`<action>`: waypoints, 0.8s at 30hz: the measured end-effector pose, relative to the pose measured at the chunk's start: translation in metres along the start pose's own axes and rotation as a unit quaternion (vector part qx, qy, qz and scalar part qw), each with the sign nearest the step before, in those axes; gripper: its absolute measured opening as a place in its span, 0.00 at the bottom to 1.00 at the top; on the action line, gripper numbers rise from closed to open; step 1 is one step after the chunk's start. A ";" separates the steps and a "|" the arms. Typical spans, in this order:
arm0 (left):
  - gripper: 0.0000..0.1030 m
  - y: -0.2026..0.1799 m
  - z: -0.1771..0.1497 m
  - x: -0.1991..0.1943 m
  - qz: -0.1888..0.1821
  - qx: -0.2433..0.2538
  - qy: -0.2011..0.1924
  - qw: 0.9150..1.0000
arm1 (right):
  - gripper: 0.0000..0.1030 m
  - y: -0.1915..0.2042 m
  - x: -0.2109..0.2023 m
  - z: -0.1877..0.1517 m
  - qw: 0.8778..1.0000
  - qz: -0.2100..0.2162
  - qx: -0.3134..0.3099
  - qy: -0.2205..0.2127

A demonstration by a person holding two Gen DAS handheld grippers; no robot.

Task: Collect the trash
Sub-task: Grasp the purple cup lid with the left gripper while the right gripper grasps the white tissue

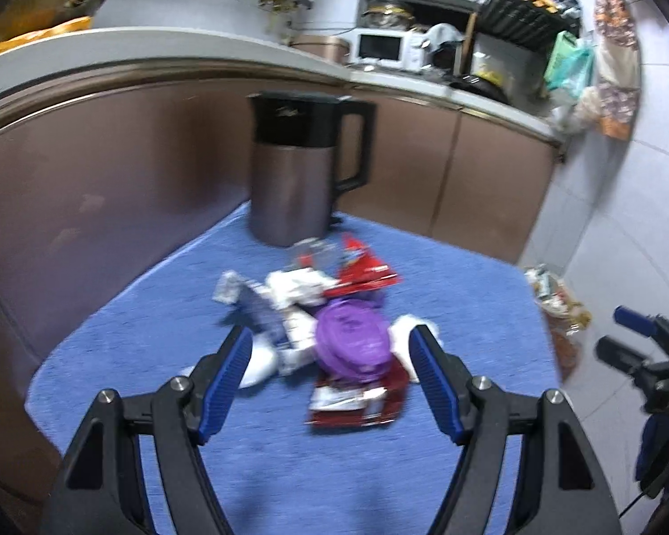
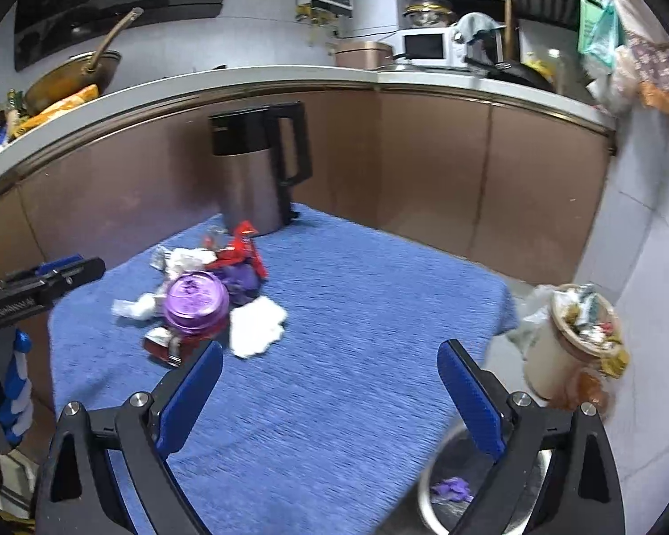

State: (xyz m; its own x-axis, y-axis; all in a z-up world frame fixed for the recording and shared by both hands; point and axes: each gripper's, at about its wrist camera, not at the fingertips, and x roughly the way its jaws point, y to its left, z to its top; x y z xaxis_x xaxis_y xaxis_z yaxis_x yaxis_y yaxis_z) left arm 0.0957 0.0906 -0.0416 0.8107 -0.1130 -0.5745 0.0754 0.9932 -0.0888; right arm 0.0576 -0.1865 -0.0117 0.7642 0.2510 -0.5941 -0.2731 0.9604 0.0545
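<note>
1. Black-framed with blue pads, my left hand-held gripper [image 1: 330, 379] hangs released over the heap, nothing between its jaws; the pads bracket the round purple plastic lid [image 1: 352, 339] without touching it.
2. My right hand-held gripper [image 2: 330, 392] is spread wide and empty too, above bare blue fleecy cloth [image 2: 357, 312] covering the bench, well apart from the heap.
3. Under the purple lid lies a red foil wrapper [image 1: 357, 405]; crumpled white paper tissues [image 1: 290, 294] and another red wrapper [image 1: 365, 276] spread behind it, toward the tall grey metal kettle with black top and handle [image 1: 290, 165].
4. A separate white tissue wad [image 2: 256, 325] lies just beside the lid, on the side nearer my right jaws.
5. Beside the bench, low down, I see a round steel bin [image 2: 441, 490] with a purple scrap inside, and an overfull beige bucket of rubbish [image 2: 571, 343] further off.
6. To do this well, I judge I should lower the left jaws square across the lid's rim, close firmly since smooth plastic may slip, and let the right take the tissue wad, keeping clear of the kettle.
</note>
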 end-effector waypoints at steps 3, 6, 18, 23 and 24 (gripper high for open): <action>0.69 0.018 -0.010 0.013 0.021 0.005 0.023 1.000 | 0.94 0.008 0.023 0.002 0.999 0.027 -0.001 0.018; 0.69 0.027 -0.020 0.029 0.001 0.002 0.047 0.999 | 0.92 0.015 0.052 0.000 0.998 0.053 0.004 0.043; 0.68 -0.006 0.016 0.119 -0.066 0.038 0.091 0.993 | 0.76 0.019 0.165 0.008 0.987 0.106 0.042 0.116; 0.68 -0.011 0.022 0.157 -0.079 0.064 0.135 0.986 | 0.70 0.028 0.193 0.009 0.985 0.107 0.015 0.135; 0.68 -0.010 0.021 0.162 -0.085 0.065 0.142 0.984 | 0.65 0.030 0.197 0.009 0.985 0.106 0.010 0.139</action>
State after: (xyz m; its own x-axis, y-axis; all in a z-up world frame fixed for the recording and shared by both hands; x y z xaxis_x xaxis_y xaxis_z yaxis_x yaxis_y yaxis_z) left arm 0.2385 0.0628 -0.1163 0.5865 -0.2626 -0.7662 0.2846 0.9525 -0.1085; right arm 0.2053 -0.1075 -0.1203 0.5014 0.4052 -0.7645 -0.3948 0.8934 0.2147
